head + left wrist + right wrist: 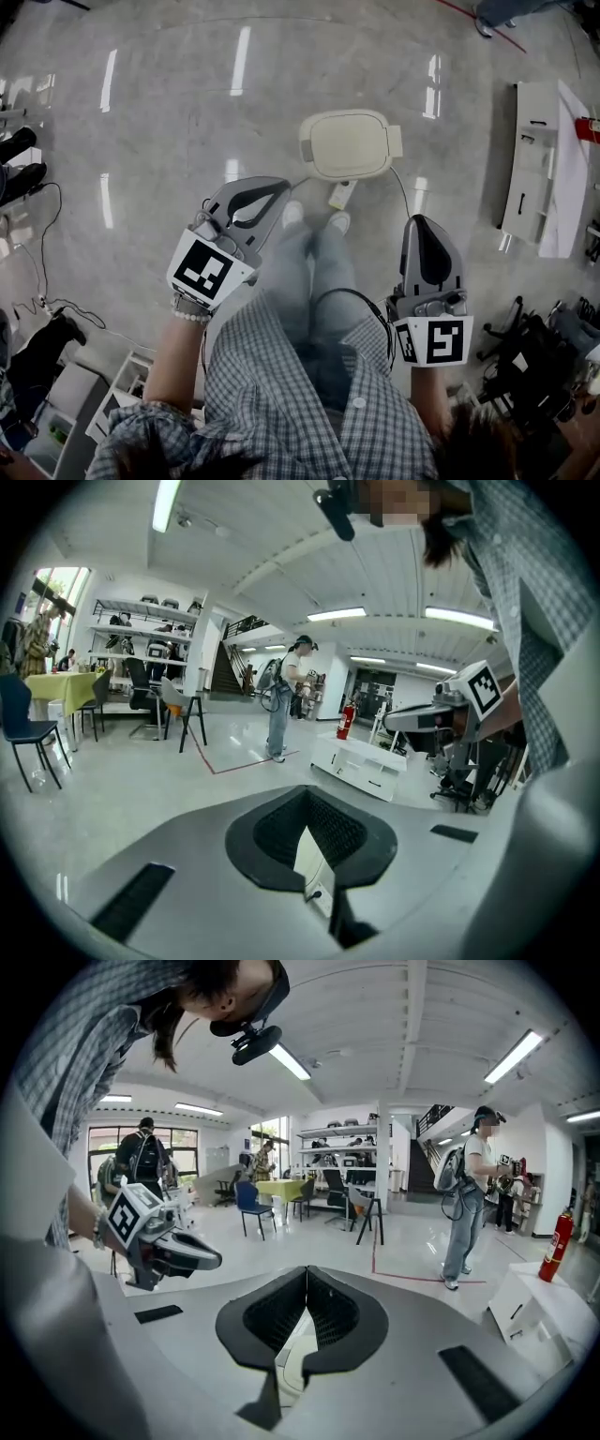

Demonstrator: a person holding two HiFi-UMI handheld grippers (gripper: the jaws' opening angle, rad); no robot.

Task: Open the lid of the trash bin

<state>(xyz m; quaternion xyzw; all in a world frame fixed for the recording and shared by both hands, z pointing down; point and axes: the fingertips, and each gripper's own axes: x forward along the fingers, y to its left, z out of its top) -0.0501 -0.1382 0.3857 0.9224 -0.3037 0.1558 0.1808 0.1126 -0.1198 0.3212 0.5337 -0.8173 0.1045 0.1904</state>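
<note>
The trash bin point(349, 143) stands on the floor ahead of the person's feet, its cream lid down, with a small pale pedal point(341, 195) at its near side. My left gripper point(279, 186) is shut and empty, held left of and nearer than the bin. My right gripper point(419, 221) is also shut and empty, to the right of the bin and nearer. Neither touches the bin. A sliver of the pale bin point(309, 853) shows through the jaw opening in the left gripper view, and the bin lid point(296, 1349) likewise in the right gripper view.
A white cabinet point(539, 169) stands at the right, with office chairs point(525, 361) below it. Cables point(42, 281) trail over the floor at the left. Another person point(280, 700) stands far off by a red floor line; tables and chairs point(272, 1199) lie beyond.
</note>
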